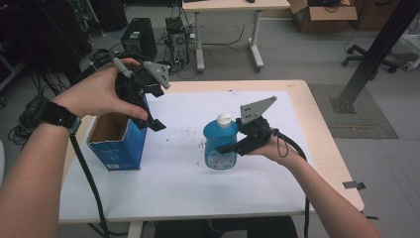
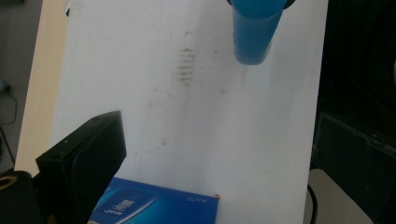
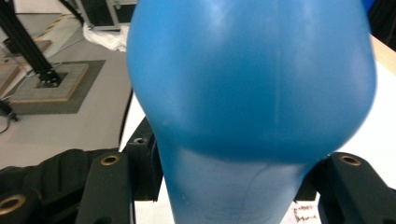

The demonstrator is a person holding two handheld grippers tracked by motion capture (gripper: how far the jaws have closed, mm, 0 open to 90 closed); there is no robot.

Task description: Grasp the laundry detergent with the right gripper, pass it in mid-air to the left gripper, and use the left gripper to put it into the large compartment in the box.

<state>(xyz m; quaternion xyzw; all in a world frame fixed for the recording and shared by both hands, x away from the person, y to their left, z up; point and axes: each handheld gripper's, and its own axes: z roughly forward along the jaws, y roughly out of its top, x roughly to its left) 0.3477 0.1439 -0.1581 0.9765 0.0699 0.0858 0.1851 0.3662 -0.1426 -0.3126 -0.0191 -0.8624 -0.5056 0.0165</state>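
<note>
Right gripper [image 1: 233,145], centre-right of the high view: jaws pinching a blue plastic bottle with a white cap [image 1: 220,144] at its narrower part, seen close in the right gripper view. The bottle appears just off the white table sheet [image 1: 188,183], though contact is hard to judge. Left gripper [image 1: 151,121], upper left, hovers over an open blue cardboard box [image 1: 119,146]; whether its jaws are spread cannot be told. Beyond, a grey floor [image 1: 297,54].

R claw [image 1: 236,144] clamped tight, held sideways; L claw [image 1: 148,119] raised, pointing down.
</note>
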